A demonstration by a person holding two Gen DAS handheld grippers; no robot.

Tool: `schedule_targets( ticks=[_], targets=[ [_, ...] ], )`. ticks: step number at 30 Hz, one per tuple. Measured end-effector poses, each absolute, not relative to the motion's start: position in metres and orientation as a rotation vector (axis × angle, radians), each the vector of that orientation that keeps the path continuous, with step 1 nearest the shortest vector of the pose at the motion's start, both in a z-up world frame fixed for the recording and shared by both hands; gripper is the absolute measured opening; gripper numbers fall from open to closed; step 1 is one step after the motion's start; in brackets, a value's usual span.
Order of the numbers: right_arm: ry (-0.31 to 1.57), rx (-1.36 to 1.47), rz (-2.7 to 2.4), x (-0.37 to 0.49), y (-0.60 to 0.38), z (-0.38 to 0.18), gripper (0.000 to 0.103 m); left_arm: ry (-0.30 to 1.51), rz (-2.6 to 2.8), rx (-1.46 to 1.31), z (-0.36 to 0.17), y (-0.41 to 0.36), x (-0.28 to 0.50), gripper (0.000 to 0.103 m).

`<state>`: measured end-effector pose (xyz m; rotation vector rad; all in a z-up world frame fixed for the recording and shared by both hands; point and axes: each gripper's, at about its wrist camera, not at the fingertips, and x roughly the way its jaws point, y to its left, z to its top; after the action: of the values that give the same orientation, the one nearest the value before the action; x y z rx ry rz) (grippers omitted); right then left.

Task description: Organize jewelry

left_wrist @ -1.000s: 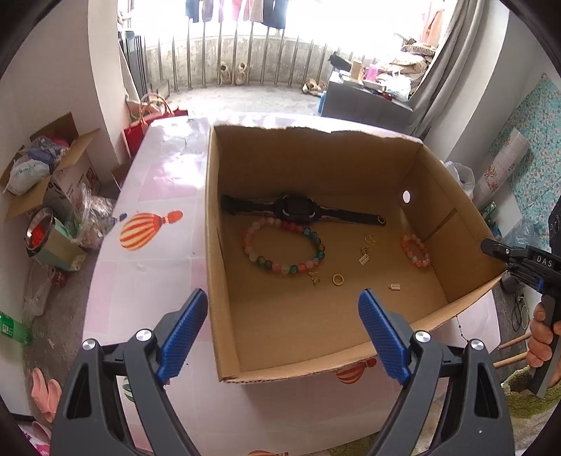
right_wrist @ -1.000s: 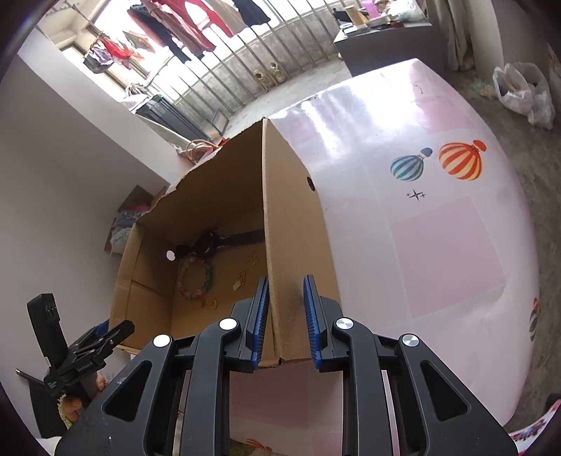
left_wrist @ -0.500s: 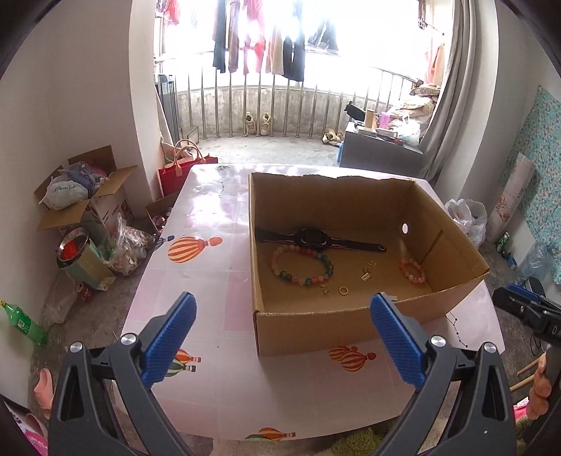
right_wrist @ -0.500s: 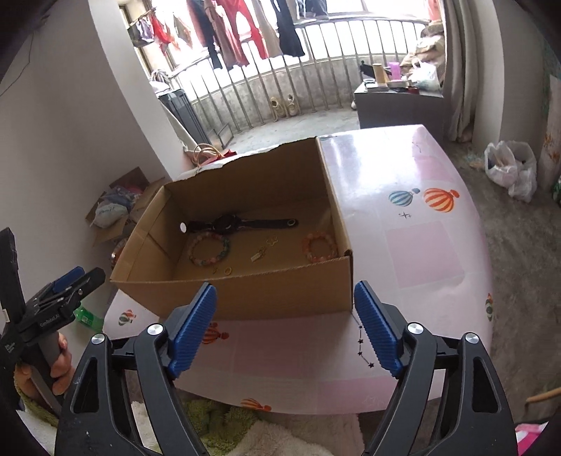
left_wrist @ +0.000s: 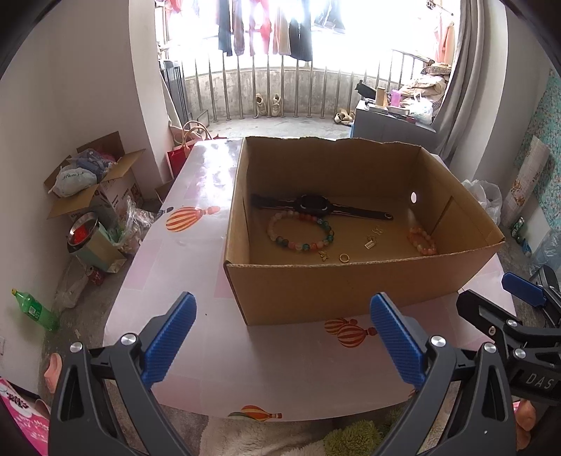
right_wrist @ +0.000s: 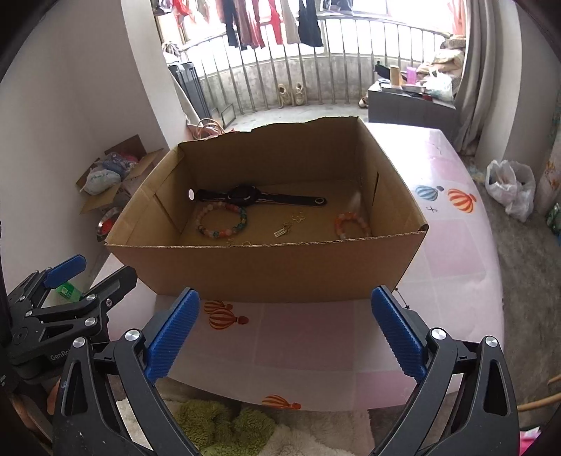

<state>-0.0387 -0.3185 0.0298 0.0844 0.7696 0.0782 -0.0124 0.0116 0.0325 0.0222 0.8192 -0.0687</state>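
- The jewelry lies loose in the cardboard box point(left_wrist: 350, 291) on the counter point(left_wrist: 196, 217): watch point(left_wrist: 315, 205), bead bracelet point(left_wrist: 301, 233), ring point(left_wrist: 344, 258).
- Left gripper point(left_wrist: 280, 340) has wide, empty fingers.
- Right gripper point(right_wrist: 287, 329) is opening wide, empty, probably to reach in.

Bright light comes in at the top of the frame, past clothes point(left_wrist: 266, 28) hanging over a railing point(left_wrist: 280, 91). White walls point(left_wrist: 70, 105) stand at the left. A grey curtain point(left_wrist: 455, 77) hangs at the upper right. The floor point(right_wrist: 526, 252) is grey.
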Motion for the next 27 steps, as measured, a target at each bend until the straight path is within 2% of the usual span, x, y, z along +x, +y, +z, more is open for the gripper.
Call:
schedule_targets(
  ticks=[9,27],
  targets=[
    [0.795,0.075,-0.003,-0.037,-0.324,0.022,0.095,0.892,-0.048,0.025,0.024,0.005,-0.008,0.097],
    [0.79,0.062,-0.009,-0.039,-0.323,0.024,0.095,0.915,-0.026,0.028,0.026,0.003,-0.006,0.097]
  ],
)
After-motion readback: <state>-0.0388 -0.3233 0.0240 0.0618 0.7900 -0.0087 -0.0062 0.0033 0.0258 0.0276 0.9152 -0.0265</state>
